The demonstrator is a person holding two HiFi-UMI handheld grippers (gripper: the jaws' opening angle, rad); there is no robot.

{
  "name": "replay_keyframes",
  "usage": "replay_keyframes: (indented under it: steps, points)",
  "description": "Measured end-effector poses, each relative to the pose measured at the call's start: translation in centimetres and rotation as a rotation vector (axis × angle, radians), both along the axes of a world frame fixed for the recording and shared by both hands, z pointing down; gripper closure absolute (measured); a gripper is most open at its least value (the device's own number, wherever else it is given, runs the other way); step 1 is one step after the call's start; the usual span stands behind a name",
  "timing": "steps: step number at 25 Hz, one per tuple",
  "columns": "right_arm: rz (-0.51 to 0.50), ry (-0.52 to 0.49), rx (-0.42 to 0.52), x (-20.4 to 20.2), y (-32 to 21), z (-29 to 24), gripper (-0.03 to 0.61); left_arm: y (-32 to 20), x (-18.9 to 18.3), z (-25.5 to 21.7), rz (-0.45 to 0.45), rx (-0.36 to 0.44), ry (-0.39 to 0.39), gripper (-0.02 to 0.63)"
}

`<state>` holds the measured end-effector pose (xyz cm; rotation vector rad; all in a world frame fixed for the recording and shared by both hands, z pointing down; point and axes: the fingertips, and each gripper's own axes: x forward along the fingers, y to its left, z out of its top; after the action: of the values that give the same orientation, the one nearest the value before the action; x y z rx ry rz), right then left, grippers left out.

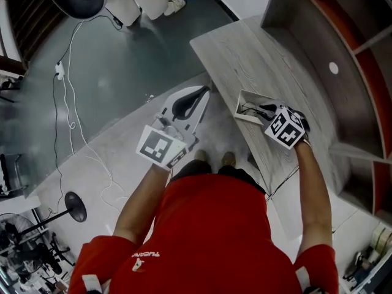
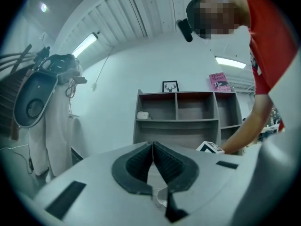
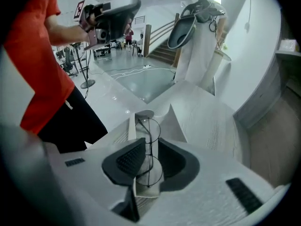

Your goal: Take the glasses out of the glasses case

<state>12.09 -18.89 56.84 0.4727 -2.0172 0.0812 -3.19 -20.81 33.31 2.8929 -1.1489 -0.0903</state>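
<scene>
The white glasses case (image 1: 246, 107) lies open on the grey wooden table (image 1: 245, 54), close to its near edge. Thin round wire-frame glasses (image 3: 149, 128) rest over the case's (image 3: 139, 121) white inside. My right gripper (image 1: 264, 109) reaches into the case, and its jaws (image 3: 151, 147) close on the glasses near the bridge, one lens beyond the pads and one nearer the camera. My left gripper (image 1: 202, 94) hangs in the air to the left of the table, over the floor. Its dark pads (image 2: 153, 147) meet with nothing between them.
A shelf unit (image 1: 361, 54) with red-brown boards stands along the table's far right side. White cables (image 1: 67, 103) and a black round stand base (image 1: 76, 207) lie on the floor to the left. The person's shoes (image 1: 214, 158) are at the table's near edge.
</scene>
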Motion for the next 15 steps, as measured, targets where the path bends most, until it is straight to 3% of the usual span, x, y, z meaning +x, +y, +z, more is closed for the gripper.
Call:
replay_keyframes:
  steps: [11,15]
  points:
    - [-0.007,0.060,-0.148,0.0,-0.3,2.6,0.473,-0.8,-1.6,0.7,0.004,-0.024,-0.006,0.601]
    - [-0.009,0.058,-0.216,-0.1,-0.1,3.2,0.525,-1.1,-1.8,0.9,0.007,-0.032,-0.007,0.601]
